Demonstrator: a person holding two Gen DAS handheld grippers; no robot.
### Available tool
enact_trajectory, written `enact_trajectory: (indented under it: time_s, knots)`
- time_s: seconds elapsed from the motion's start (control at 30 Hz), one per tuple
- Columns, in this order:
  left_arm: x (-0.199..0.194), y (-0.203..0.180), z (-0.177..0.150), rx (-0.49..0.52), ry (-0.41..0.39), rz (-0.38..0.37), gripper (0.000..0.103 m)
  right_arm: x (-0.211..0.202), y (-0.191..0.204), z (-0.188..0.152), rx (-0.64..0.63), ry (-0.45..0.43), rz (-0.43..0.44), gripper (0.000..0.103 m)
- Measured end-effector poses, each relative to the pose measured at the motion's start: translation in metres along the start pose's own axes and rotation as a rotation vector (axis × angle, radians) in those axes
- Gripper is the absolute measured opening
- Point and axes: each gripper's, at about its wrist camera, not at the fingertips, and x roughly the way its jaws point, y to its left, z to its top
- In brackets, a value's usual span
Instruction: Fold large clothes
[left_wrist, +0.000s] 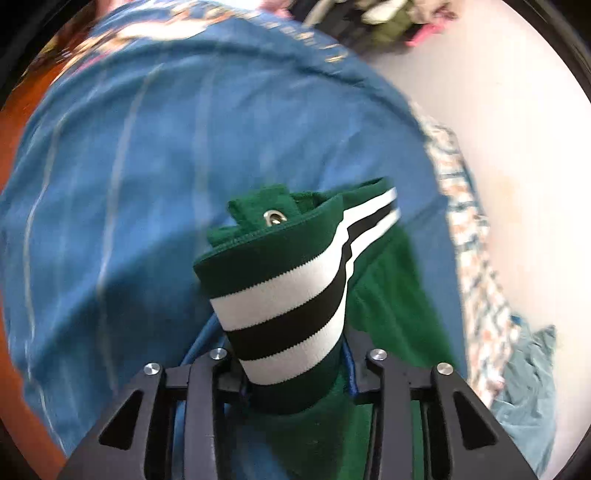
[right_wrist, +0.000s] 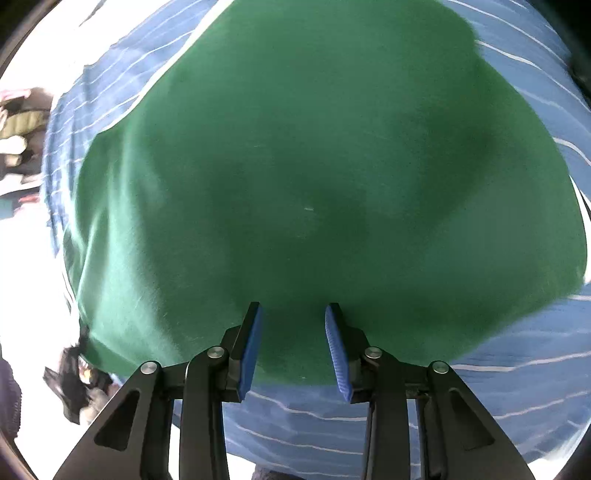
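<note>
We see a blue striped cloth (right_wrist: 498, 369) spread underneath, with the green garment (right_wrist: 295, 166) lying on it. Our right gripper (right_wrist: 293, 347) stands part open over the garment's near edge, gripping nothing. Our left gripper (left_wrist: 291, 373) is clamped on the garment's striped cuff (left_wrist: 291, 295).

I can read no text, label, brand or number in either wrist view. On my left camera a row of gold marks runs along the far edge of the blue cloth (left_wrist: 207, 122); it may be lettering, but it is too blurred for me to make out a single character.
</note>
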Motion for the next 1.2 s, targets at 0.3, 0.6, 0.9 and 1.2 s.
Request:
enact_trajectory:
  time_s: [0.3, 0.6, 0.9, 1.2]
  knots:
    - [0.024, 0.012, 0.035, 0.031, 0.06, 0.003, 0.045, -0.005, 0.007, -0.008, 0.005, -0.018, 0.029, 0.037]
    - [0.06, 0.0, 0.023, 0.085, 0.034, 0.069, 0.027, -0.039, -0.062, -0.017, 0.159, -0.115, 0.114, 0.037]
    - [-0.024, -0.081, 0.087, 0.297, -0.16, -0.009, 0.017, -0.044, -0.057, -0.029, 0.132, -0.102, 0.133, 0.037]
    - [-0.095, -0.161, 0.068, 0.645, -0.241, -0.082, 0.017, 0.042, -0.017, -0.029, 0.026, 0.047, 0.17, 0.037]
